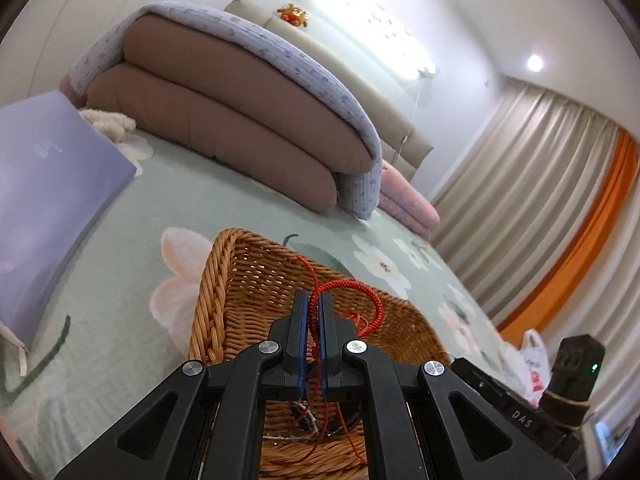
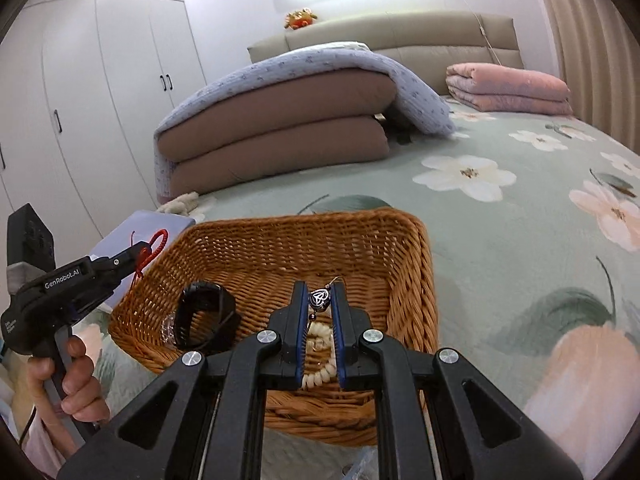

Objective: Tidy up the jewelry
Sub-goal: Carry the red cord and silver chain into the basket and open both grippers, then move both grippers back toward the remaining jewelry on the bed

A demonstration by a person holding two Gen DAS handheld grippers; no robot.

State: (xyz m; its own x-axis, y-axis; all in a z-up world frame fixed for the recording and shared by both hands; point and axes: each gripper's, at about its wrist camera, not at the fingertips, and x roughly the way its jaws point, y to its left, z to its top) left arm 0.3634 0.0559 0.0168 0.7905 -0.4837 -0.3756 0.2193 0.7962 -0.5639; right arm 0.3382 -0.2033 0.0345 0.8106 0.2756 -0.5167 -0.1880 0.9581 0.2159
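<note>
The left claw [image 1: 314, 300] is clamped on a braided red cord bracelet [image 1: 360, 292], whose loop arches out past the blue-padded fingertips while loose red threads trail down between the jaws. It hangs above the rectangular woven wicker basket [image 1: 216, 280], which sits on the bed's pale green floral cover [image 1: 120, 232]. From the right wrist view, the same left claw [image 2: 138, 250] shows at the basket's left rim, the red cord looped at its tip, with the person's left hand [image 2: 76, 384] wrapped around its handle.

The right claw [image 2: 319, 296] is closed on a small dark silver charm bead with a knot pattern [image 2: 320, 299], pinched between the blue pads, a thin wire rising from it. It is held over the wicker basket's [image 2: 416, 256] interior. Inside the basket lie a black band-shaped bracelet [image 2: 204, 312] towards the left corner and a cream beaded bracelet [image 2: 320, 360] partly hidden behind the right claw's fingers.

Behind the basket, a folded brown quilt with a lavender cover [image 2: 276, 136] is stacked on the bed, and a folded pink blanket [image 2: 508, 88] lies near the beige headboard [image 2: 400, 32]. A lavender flat box [image 1: 48, 184] rests well left of the basket.
</note>
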